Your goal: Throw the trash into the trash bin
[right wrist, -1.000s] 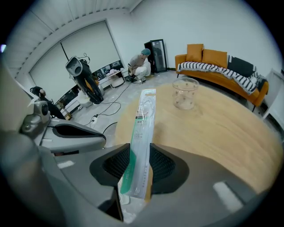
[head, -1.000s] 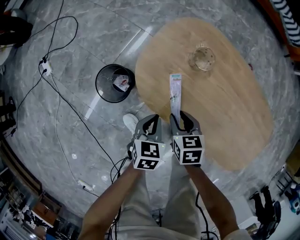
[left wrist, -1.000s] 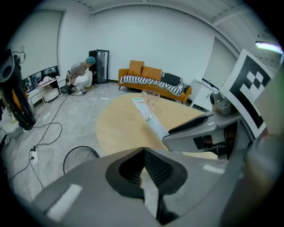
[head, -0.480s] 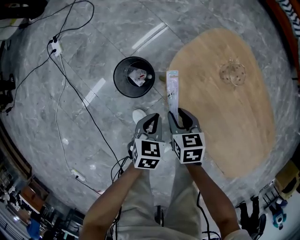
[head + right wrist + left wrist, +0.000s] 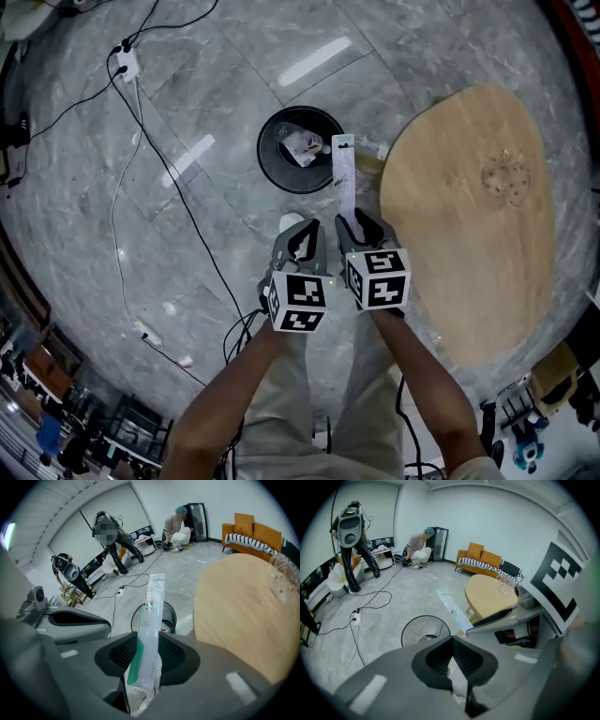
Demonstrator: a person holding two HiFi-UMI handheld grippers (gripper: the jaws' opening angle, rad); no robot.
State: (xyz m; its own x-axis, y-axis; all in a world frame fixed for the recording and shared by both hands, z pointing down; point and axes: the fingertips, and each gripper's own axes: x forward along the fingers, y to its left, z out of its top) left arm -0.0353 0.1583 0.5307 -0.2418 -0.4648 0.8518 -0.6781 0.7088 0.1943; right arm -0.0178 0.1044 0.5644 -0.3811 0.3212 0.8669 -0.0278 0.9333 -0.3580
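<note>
A black round trash bin (image 5: pixel 268 161) stands on the grey floor with crumpled trash (image 5: pixel 302 143) inside. My right gripper (image 5: pixel 356 228) is shut on a long clear plastic packet (image 5: pixel 342 178), whose far end reaches over the bin's near rim. In the right gripper view the packet (image 5: pixel 150 620) sticks up between the pads, with the bin (image 5: pixel 171 610) behind it. My left gripper (image 5: pixel 302 242) rides close beside the right one, shut and holding nothing. The left gripper view shows its closed pads (image 5: pixel 452 656), the bin (image 5: pixel 411 624) and the packet (image 5: pixel 454 609).
A light wooden oval table (image 5: pixel 469 234) stands right of the bin, with a clear glass dish (image 5: pixel 509 178) on it. Black cables and a power strip (image 5: pixel 127 66) cross the floor at left. An orange sofa (image 5: pixel 485 557) and people are far back.
Both grippers have travelled left, away from the table and toward the bin. The packet's tip, earlier over the tabletop, now lies over the bin's rim.
</note>
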